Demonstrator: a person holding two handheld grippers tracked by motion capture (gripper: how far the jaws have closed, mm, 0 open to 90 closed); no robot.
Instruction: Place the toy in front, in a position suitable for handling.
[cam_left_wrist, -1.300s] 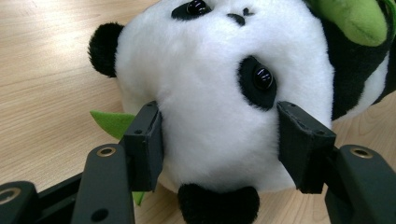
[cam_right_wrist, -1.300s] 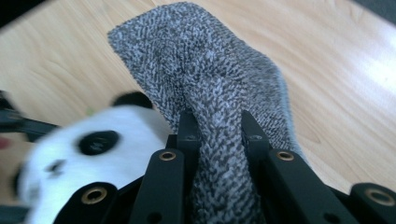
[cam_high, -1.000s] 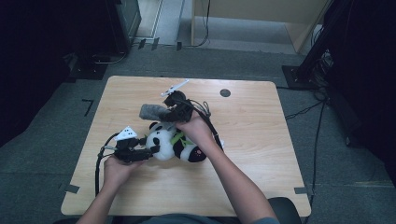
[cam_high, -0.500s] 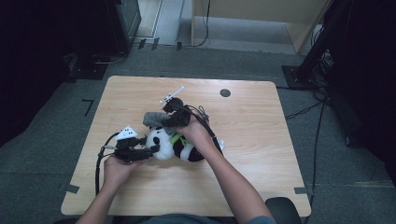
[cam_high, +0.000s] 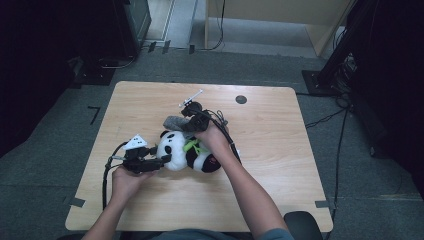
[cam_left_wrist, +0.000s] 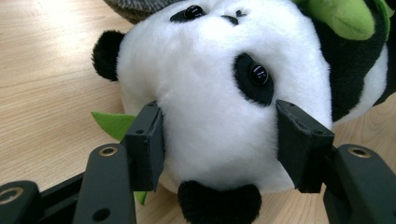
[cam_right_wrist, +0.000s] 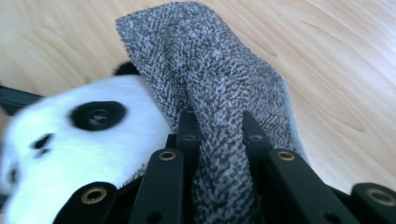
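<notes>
A plush panda (cam_high: 187, 152) lies on its side near the middle of the wooden worktop (cam_high: 280, 150), head toward the left. The left gripper (cam_high: 162, 161) comes in from the left at the head; in the left gripper view its jaws stand wide, one pad on each side of the white face (cam_left_wrist: 215, 107), touching or just beside the fur, and whether they press it cannot be told. A black ear (cam_left_wrist: 106, 55) shows at the upper left of that view and another black patch (cam_left_wrist: 219, 203) sits low between the jaws; a green leaf (cam_left_wrist: 113, 125) projects from under the head, partly hidden by the left jaw. The right gripper (cam_right_wrist: 215, 122) is narrowed onto a fold of grey knitted cloth (cam_right_wrist: 219, 88), which rises between its jaws. In the high view the cloth (cam_high: 175, 121) sits at the far side of the panda's head, just beside it, with the right hand (cam_high: 212, 137) over the body. The panda's face (cam_right_wrist: 88, 135) is blurred in the right gripper view. Green trim (cam_high: 192, 146) on the body is partly covered by the hand. A dark round spot (cam_high: 241, 99) marks the far worktop. No containers are on the worktop.
</notes>
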